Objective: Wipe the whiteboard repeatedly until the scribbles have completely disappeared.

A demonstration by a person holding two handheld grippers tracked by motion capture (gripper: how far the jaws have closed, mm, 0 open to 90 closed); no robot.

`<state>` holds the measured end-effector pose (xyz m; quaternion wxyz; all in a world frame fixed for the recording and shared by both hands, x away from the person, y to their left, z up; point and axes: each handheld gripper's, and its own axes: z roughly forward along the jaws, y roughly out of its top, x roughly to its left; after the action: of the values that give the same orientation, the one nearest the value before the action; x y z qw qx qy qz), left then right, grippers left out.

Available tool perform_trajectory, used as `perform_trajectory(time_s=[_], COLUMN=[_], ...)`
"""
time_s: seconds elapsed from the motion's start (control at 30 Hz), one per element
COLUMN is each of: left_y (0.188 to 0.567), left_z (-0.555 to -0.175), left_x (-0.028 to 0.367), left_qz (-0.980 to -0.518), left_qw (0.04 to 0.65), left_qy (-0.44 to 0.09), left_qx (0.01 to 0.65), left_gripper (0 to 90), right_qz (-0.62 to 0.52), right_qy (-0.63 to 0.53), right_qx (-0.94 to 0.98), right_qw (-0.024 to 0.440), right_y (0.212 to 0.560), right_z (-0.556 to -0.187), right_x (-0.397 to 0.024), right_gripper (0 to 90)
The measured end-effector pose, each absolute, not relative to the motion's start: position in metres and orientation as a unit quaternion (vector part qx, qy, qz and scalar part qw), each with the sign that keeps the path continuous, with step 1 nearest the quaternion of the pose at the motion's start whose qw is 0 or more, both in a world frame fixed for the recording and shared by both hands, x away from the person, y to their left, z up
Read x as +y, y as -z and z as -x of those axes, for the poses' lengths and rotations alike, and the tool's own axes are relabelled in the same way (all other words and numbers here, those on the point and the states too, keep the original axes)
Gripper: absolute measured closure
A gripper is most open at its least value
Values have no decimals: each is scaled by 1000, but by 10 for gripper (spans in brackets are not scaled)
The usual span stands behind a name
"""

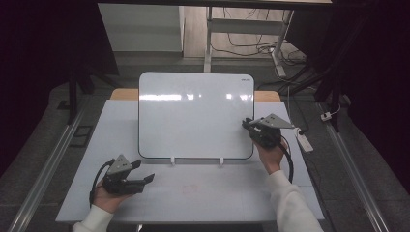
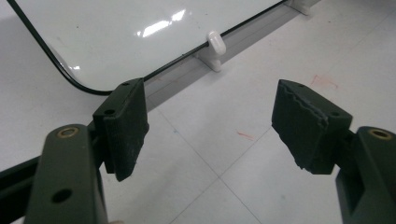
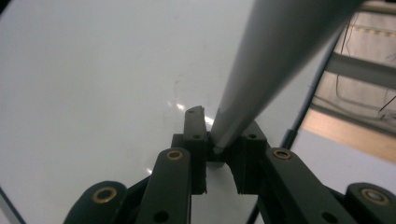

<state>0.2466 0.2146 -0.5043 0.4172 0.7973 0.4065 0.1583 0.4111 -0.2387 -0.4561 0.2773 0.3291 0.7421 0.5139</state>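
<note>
Whiteboard (image 1: 193, 113) stands propped on two small white clips (image 2: 214, 44) at the middle of the white surface (image 1: 193, 193). Right tongs (image 1: 246, 124) hover over the board's right edge, pressed together on a grey marker-like stick (image 3: 266, 60) that rises up and away between the jaws. Left tongs (image 1: 145, 171) rest low over the surface just in front of the board's lower left corner, spread wide with nothing between them. Faint red marks (image 2: 245, 135) dot the surface beneath.

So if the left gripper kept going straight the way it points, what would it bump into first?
Probably the bare table just ahead of the left gripper, short of the whiteboard and its white clip; depth is hard to judge.
</note>
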Motion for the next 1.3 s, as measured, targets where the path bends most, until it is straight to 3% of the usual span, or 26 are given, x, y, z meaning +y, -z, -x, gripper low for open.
perform_trajectory(time_s=[0.13, 0.3, 0.43, 0.6, 0.73, 0.9, 1.0, 1.13, 1.3], left_y=[506, 504, 506, 505, 506, 505, 505, 506, 505], left_z=[-249, -247, -249, -248, -250, -247, -249, -249, -248], left_x=[216, 214, 215, 214, 217, 215, 216, 217, 216], left_qz=[-796, -797, -797, -798, -796, -797, -797, -797, -797], left_qw=[416, 417, 416, 416, 416, 417, 417, 416, 416], left_qy=[-156, -158, -156, -157, -155, -158, -158, -157, -159], left_qx=[411, 406, 410, 406, 411, 407, 409, 409, 408], left_gripper=[277, 278, 278, 277, 278, 278, 278, 278, 278], right_qz=[-270, -324, -261, -329, -264, -334, -334, -275, -328], right_qy=[-479, -512, -476, -521, -488, -519, -519, -505, -521], right_qx=[786, 745, 789, 734, 779, 728, 726, 769, 731], right_qw=[282, 279, 288, 287, 292, 298, 305, 280, 294], right_y=[465, 457, 460, 448, 456, 443, 440, 452, 443], right_z=[-397, -411, -402, -422, -409, -428, -429, -417, -429], right_x=[-219, -233, -212, -227, -204, -229, -224, -204, -226], right_gripper=[781, 781, 780, 781, 780, 780, 780, 780, 780])
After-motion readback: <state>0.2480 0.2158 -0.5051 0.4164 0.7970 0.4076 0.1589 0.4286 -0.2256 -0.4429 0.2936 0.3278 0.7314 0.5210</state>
